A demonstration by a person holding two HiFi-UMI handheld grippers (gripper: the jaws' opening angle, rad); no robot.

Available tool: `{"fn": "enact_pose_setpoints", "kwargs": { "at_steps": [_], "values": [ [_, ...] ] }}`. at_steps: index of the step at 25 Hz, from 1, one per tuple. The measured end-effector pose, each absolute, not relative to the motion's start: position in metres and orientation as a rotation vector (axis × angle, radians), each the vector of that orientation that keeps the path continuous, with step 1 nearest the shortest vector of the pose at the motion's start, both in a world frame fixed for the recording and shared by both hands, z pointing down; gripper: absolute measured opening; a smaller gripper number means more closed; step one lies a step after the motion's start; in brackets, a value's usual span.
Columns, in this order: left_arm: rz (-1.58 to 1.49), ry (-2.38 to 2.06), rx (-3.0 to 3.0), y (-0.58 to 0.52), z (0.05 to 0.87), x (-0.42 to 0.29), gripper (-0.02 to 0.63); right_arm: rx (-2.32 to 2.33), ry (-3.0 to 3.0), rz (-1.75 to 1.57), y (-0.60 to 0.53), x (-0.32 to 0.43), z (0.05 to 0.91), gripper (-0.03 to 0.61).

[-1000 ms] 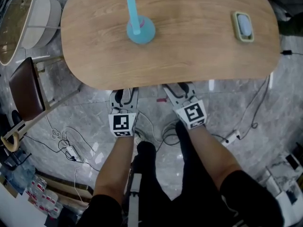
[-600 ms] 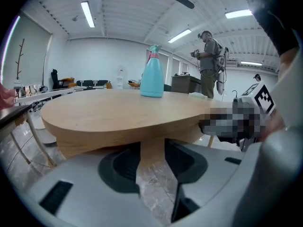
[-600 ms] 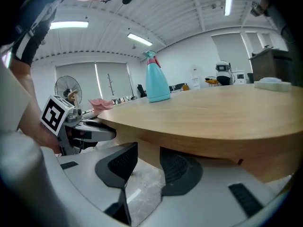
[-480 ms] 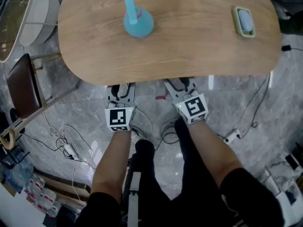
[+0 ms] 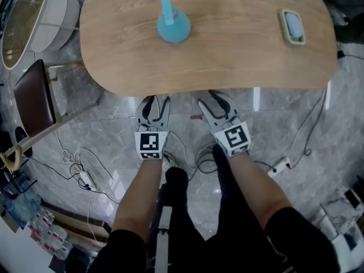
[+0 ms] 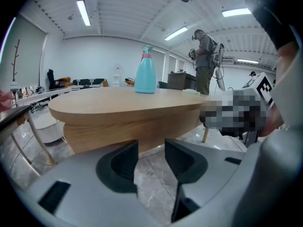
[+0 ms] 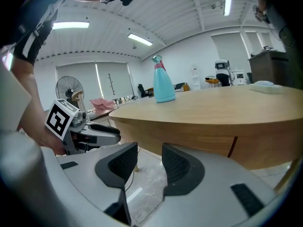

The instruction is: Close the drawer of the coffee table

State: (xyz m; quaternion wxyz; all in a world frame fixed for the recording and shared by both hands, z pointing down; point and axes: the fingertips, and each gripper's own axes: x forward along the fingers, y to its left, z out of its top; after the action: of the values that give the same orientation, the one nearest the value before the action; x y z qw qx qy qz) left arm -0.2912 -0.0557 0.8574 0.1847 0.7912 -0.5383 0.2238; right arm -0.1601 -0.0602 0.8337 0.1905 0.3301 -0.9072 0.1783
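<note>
The oval wooden coffee table point(image 5: 227, 56) fills the top of the head view, and no drawer juts out past its near edge. In the right gripper view its front band point(image 7: 189, 141) looks flush, with one dark vertical seam point(image 7: 231, 148). My left gripper point(image 5: 154, 101) and right gripper point(image 5: 215, 100) are side by side just short of that edge, over the floor. Both are open with nothing between the jaws. The right gripper's jaws point(image 7: 149, 150) have just narrowed a little. The left gripper point(image 6: 151, 148) points at the table's side point(image 6: 132, 131), apart from it.
A teal spray bottle point(image 5: 172, 24) and a small green dish point(image 5: 292, 27) stand on the table top. A brown chair point(image 5: 34, 104) and a pale round stool point(image 5: 57, 13) are at the left. Cables point(image 5: 79, 164) and a power strip point(image 5: 278, 166) lie on the marble floor.
The right gripper has drawn back a little from the table's edge, and more of both grippers' fingers now shows. The left gripper has hardly moved.
</note>
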Motion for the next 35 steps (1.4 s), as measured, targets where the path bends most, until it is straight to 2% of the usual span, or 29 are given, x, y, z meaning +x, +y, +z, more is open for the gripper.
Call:
{"fn": "enact_pose_setpoints", "kwargs": {
  "at_steps": [5, 16, 35],
  "values": [
    [0.667, -1.473, 2.230, -0.031, 0.843, -0.286, 0.161, 0.886, -2.547, 0.480, -0.041, -0.162, 0.810, 0.146],
    [0.694, -1.398, 2.302, 0.002, 0.753, -0.253, 0.161, 0.838, -2.596, 0.451, -0.015, -0.143, 0.706, 0.146],
    [0.696, -1.326, 2.432, 0.029, 0.546, -0.228, 0.161, 0.818, -2.647, 0.338, -0.015, -0.062, 0.497, 0.146]
  ]
}}
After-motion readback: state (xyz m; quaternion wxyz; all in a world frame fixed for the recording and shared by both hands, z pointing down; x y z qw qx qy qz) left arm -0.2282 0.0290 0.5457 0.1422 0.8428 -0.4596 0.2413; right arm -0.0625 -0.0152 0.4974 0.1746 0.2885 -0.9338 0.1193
